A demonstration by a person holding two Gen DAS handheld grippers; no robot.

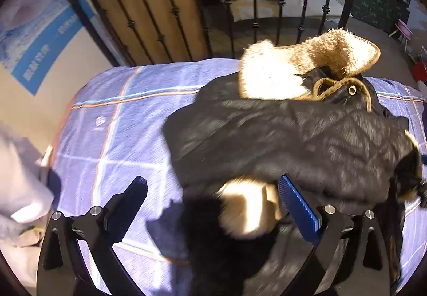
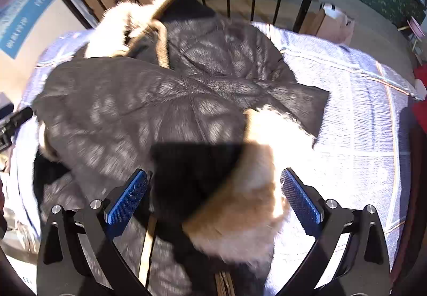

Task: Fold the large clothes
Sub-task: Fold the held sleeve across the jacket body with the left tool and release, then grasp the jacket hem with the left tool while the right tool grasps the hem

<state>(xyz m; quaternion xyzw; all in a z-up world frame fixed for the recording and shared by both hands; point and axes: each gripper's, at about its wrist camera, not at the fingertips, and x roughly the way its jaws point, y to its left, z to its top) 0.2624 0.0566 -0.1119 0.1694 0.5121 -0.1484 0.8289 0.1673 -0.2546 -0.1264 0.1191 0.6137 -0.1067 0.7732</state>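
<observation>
Left wrist view, setting: a bed covered with a blue plaid bedsheet [image 1: 114,119], with a black iron bed frame [image 1: 176,13] of upright bars at its far end.
Left wrist view, garment: a dark quilted jacket [image 1: 280,141] lies heaped on the right half of the sheet. Its hood, lined with tan and cream fur trim [image 1: 301,66], sits at the far end, close to the bars. A tan drawstring [image 1: 344,85] with a metal eyelet curls just below the hood.
Left wrist view, left gripper [image 1: 212,201]: its two blue-padded fingers stand wide apart. A blurred, fur-edged dark cuff or flap of the jacket lies between them, beside the right pad; the pads are not closed on it.
Left wrist view, surroundings: a blue and white poster [image 1: 40,37] hangs on the wall at the left.

Right wrist view, garment: the same jacket [image 2: 149,109] fills the centre, spread over the sheet [image 2: 360,114], hood and fur trim [image 2: 149,10] towards the bars.
Right wrist view, right gripper [image 2: 214,196]: the fingers are spread wide. A dark fabric fold with a bright, fluffy fur edge sits in the gap, unclamped.
Right wrist view, surroundings: a cardboard box [image 2: 333,23] stands on the floor beyond the bed.
</observation>
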